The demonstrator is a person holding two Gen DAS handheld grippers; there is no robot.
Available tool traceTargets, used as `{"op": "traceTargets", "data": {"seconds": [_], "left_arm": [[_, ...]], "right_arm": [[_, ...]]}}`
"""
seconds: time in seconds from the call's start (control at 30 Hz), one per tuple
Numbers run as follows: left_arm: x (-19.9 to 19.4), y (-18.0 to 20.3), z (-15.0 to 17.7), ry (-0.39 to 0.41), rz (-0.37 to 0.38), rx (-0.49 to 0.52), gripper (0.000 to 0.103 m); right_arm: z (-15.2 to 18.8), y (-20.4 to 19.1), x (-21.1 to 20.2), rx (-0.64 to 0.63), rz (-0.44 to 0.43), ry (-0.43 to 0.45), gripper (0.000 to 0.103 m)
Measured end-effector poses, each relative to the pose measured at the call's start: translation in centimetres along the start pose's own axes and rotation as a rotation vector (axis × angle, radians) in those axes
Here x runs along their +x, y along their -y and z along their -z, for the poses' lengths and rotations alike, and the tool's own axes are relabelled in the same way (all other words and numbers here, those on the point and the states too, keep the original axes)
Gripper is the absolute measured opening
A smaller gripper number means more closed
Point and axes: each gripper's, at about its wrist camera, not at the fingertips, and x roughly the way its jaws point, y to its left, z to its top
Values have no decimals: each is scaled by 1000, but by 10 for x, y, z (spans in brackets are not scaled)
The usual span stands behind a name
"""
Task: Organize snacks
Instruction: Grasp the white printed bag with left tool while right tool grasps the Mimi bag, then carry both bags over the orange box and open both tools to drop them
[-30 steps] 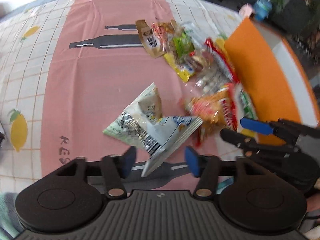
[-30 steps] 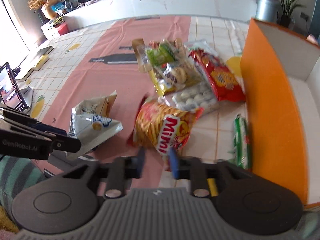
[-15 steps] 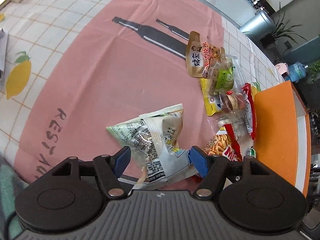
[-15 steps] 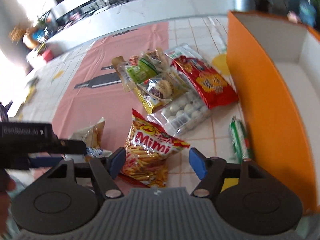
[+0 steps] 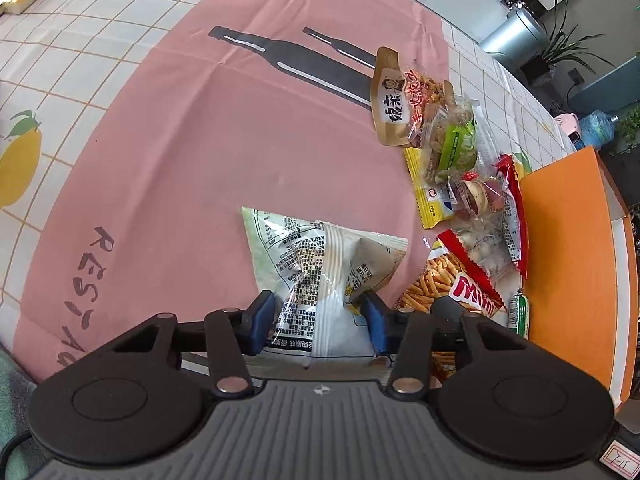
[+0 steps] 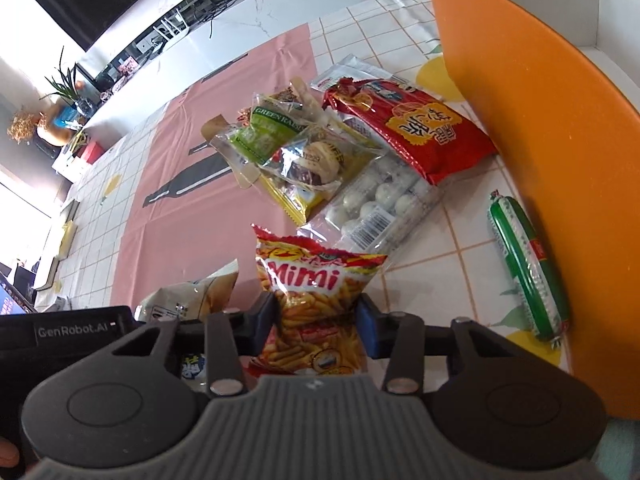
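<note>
A white snack bag with black print (image 5: pixel 320 256) lies on the pink cloth, crumpled between the blue pads of my left gripper (image 5: pixel 320 320). Its jaws are closing and both pads press the bag's sides. To the right lies a red and orange Mimi chip bag (image 6: pixel 316 280). My right gripper (image 6: pixel 317 322) is closing on it, and its pads pinch the bag's lower half. The two bags lie side by side; the right wrist view shows the white bag (image 6: pixel 192 296) at left, and the left wrist view shows the Mimi bag (image 5: pixel 452 288) at right.
An orange box (image 6: pixel 540 140) with a white inside stands along the right. A green sausage stick (image 6: pixel 528 264) lies against its wall. Beyond the grippers is a pile of snacks: a red bag (image 6: pixel 416 128), a clear pack of white balls (image 6: pixel 384 204), green and yellow packets (image 6: pixel 264 136).
Both grippers have sunk toward the table and rolled. Each opened wide, then narrowed onto its bag: the left on the white bag, the right on the Mimi bag.
</note>
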Motion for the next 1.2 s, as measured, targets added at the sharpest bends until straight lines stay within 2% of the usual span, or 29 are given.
{"op": "traceTargets", "data": {"seconds": [0.13, 0.27, 0.43, 0.6, 0.77, 0.9, 1.0, 1.1, 1.2], "left_arm": [[-5, 6, 4, 25, -10, 38, 47], [-27, 19, 10, 93, -1, 103, 46], [-71, 53, 14, 162, 30, 208, 45], [-112, 103, 24, 247, 68, 363, 45], [-130, 166, 38, 222, 150, 533, 45], [-136, 222, 43, 185, 195, 644, 45], [-131, 260, 49, 139, 212, 720, 45], [-107, 289, 59, 77, 190, 783, 45], [-74, 309, 69, -5, 140, 837, 45]], "right_arm": [[0, 1, -6, -15, -15, 7, 31], [1, -1, -29, -41, -29, 65, 30], [-10, 2, -82, -40, -75, 141, 30], [-30, 16, -150, -74, -68, 219, 30], [-56, 57, -197, -54, -112, 153, 30], [-82, 81, -243, -133, 21, 137, 30], [-99, 103, -268, -178, 114, 78, 30], [-102, 125, -272, -200, 185, 17, 30], [-98, 147, -257, -216, 215, -28, 30]]}}
